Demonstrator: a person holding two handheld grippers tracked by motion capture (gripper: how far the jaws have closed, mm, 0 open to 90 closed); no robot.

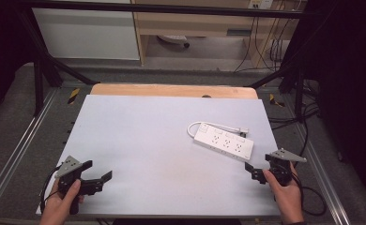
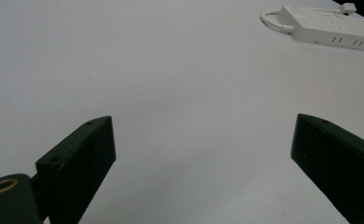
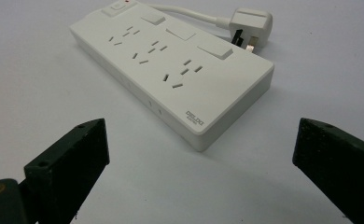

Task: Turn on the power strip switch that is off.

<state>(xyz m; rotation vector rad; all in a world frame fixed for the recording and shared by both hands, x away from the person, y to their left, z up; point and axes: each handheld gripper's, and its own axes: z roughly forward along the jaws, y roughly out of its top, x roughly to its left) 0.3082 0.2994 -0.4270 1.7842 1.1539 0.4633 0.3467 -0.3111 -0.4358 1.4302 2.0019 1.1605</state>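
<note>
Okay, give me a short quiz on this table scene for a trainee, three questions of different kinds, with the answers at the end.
1. True or false: the right tool is shut on the power strip.
2. Multiple choice: where does the plug lie? A) pushed into one of the strip's sockets B) on the table beside the strip C) between the left tool's jaws
3. Fill in: the left tool, seen in the high view, is held near the table's ____ corner on the person's side.

Key
1. False. Both jaws stand wide apart, short of the strip.
2. B. Its cord loops round from the strip's far end.
3. Left.
</note>
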